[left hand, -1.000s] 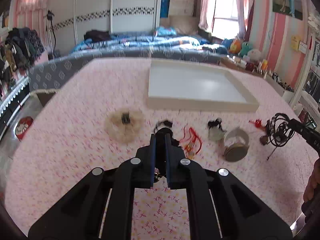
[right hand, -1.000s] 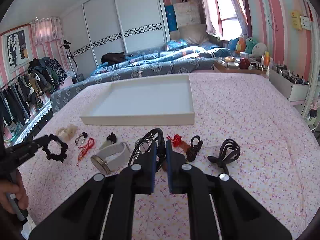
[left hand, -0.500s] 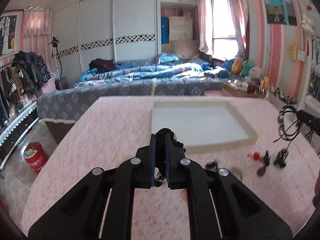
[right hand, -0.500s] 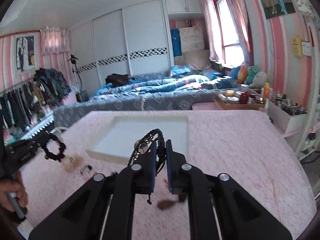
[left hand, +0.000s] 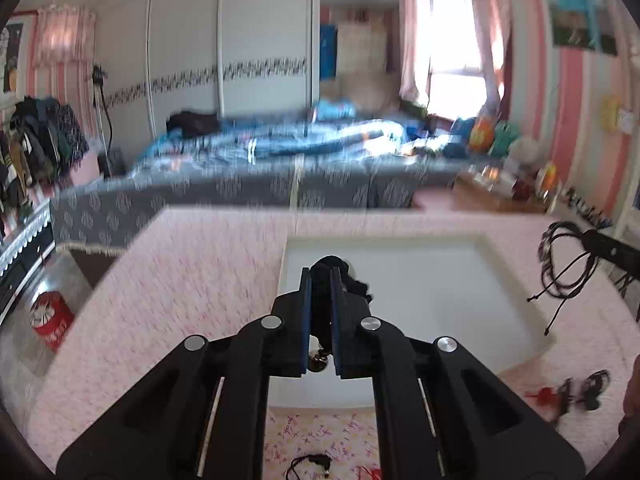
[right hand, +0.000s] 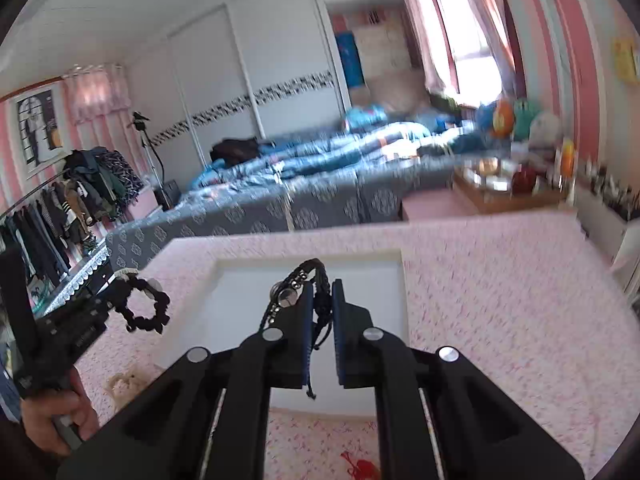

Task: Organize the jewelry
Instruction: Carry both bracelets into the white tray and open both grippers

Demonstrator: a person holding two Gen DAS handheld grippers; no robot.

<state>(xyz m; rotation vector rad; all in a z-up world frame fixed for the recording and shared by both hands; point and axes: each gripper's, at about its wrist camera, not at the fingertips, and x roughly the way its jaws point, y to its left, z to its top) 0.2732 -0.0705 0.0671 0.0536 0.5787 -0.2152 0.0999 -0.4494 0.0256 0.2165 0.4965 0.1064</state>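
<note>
My left gripper (left hand: 320, 276) is shut on a black beaded bracelet (left hand: 352, 280) and holds it above the near left part of the white tray (left hand: 516, 284). The bracelet also shows in the right wrist view (right hand: 146, 312). My right gripper (right hand: 322, 292) is shut on a black cord bracelet with silver beads (right hand: 296, 284), held above the near edge of the tray (right hand: 384, 256). That cord bracelet hangs from the right gripper in the left wrist view (left hand: 560, 256).
The table carries a pink flowered cloth (right hand: 500, 300). Loose pieces lie near its front: a red and black piece (left hand: 572, 396), a thin black cord (left hand: 308, 462), a red knot (right hand: 356, 466), a beige fluffy piece (right hand: 124, 384). A bed (left hand: 280, 160) stands behind the table.
Both grippers have lifted off the table with their bracelets and moved forward over the near side of the white tray. The loose pieces have dropped to the bottom of both views.
</note>
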